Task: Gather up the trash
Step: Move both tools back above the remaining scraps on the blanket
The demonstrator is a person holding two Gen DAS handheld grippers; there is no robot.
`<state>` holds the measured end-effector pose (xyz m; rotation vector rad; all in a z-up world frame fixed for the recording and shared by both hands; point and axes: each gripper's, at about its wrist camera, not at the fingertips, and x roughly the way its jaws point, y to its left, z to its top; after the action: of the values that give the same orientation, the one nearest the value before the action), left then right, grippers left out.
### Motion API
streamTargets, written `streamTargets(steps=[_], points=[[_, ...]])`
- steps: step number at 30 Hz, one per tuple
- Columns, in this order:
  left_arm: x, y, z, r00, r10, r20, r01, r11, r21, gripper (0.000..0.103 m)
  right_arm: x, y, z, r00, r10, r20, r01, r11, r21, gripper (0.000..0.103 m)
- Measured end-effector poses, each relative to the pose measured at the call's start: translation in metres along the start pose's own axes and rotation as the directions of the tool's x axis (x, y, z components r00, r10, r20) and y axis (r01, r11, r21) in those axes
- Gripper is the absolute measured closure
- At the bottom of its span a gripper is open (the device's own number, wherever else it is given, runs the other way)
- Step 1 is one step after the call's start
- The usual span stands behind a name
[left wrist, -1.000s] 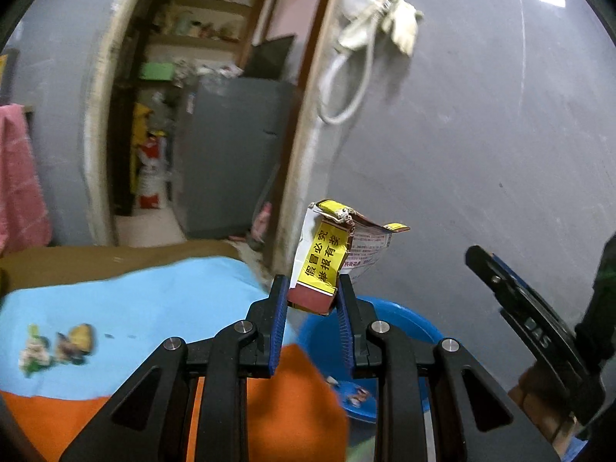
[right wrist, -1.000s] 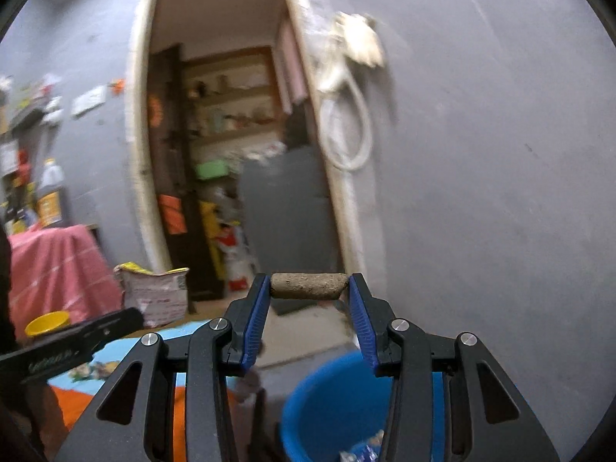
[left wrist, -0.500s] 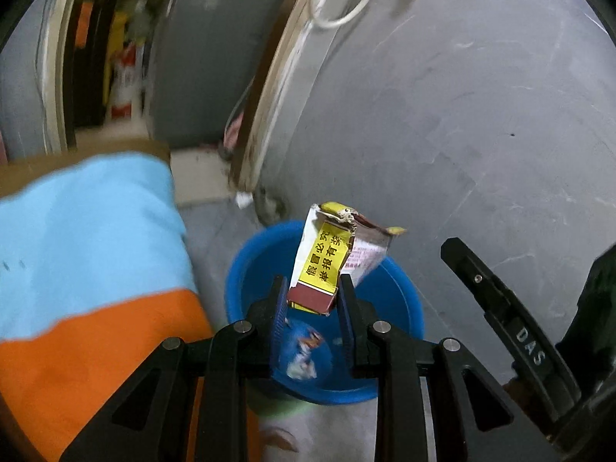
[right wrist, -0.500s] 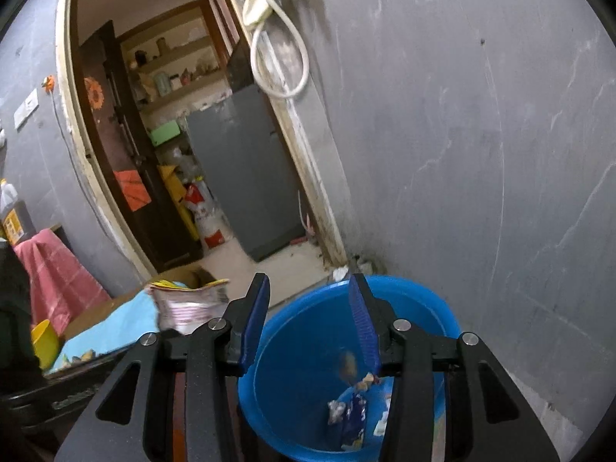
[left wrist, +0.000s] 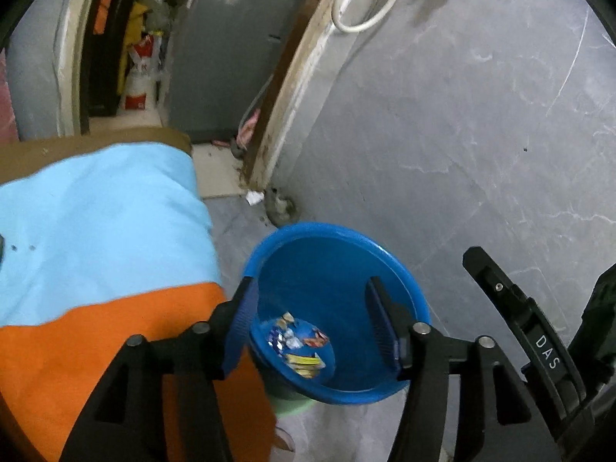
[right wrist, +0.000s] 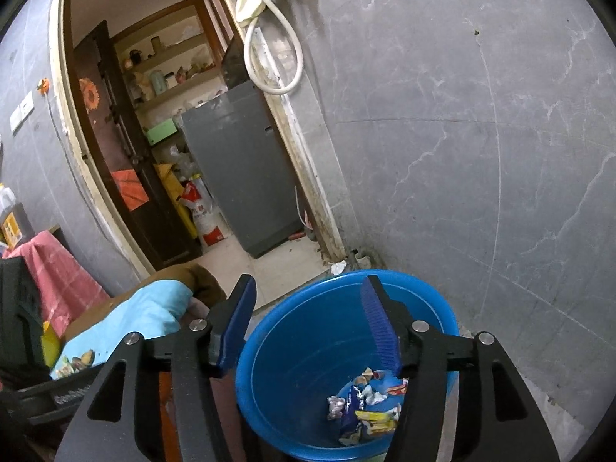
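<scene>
— Trash (right wrist: 365,408) first: where does it lie?

— In the bottom of the blue bucket (right wrist: 304,346), a small heap of crumpled wrappers, blue, yellow and silver. The left wrist view shows the same heap (left wrist: 296,346) low in the bucket (left wrist: 338,269). The bucket stands on the grey floor, near the foot of the grey wall (right wrist: 481,154) and just beside the edge of the bed.

— And the two tools?

— Both tilt downward over the bucket's mouth. The left gripper (left wrist: 312,327) has just been opening its jaws; they stand fairly wide, nothing between the blue pads, only the bucket's inside seen through the gap. The right gripper (right wrist: 308,327) has just been opening as well, and its jaws are parted about as far, also bare.

— How do they sit against each other?

— Side by side. From the left wrist view, one black finger of the right tool reaches in at the right edge, close to the bucket's rim.

— Anything else close?

— A light blue and orange cloth (left wrist: 96,231) covers the bed, to the left of the bucket.
</scene>
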<state>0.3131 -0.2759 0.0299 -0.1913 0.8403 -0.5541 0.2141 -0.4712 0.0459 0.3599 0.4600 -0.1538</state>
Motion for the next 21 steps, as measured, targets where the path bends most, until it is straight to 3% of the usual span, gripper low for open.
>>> streamTargets(steps=[3,6,8,10,13,21], points=[[-0.016,0.005,0.0,0.999,0.028,0.037,-0.028,1.0,0.002,0.045,-0.002,0.005,0.002,1.0,-0.008,0.014,0.008,1.0,-0.015,0.031],[-0.036,0.014,0.002,0.992,0.085,0.095,-0.086,0.996,0.005,0.031,-0.001,0.01,0.004,1.0,-0.012,0.024,0.013,1.0,-0.029,0.02],[-0.048,0.021,0.003,0.98,0.128,0.149,-0.129,0.992,-0.004,0.012,0.0,0.015,0.005,1.0,-0.006,0.029,0.008,0.999,-0.04,0.017],[-0.061,0.029,0.002,0.962,0.176,0.209,-0.176,0.984,-0.02,0.007,0.001,0.02,0.005,0.999,0.004,0.032,-0.003,0.999,-0.048,0.009],[-0.077,0.038,0.003,0.938,0.23,0.261,-0.23,0.973,-0.029,0.006,0.001,0.028,0.006,0.998,0.026,0.049,-0.023,0.998,-0.061,0.0],[-0.123,0.07,0.0,0.875,0.318,0.366,-0.316,0.946,-0.067,0.005,-0.009,0.066,0.004,0.985,0.105,0.14,-0.085,0.986,-0.147,0.0]])
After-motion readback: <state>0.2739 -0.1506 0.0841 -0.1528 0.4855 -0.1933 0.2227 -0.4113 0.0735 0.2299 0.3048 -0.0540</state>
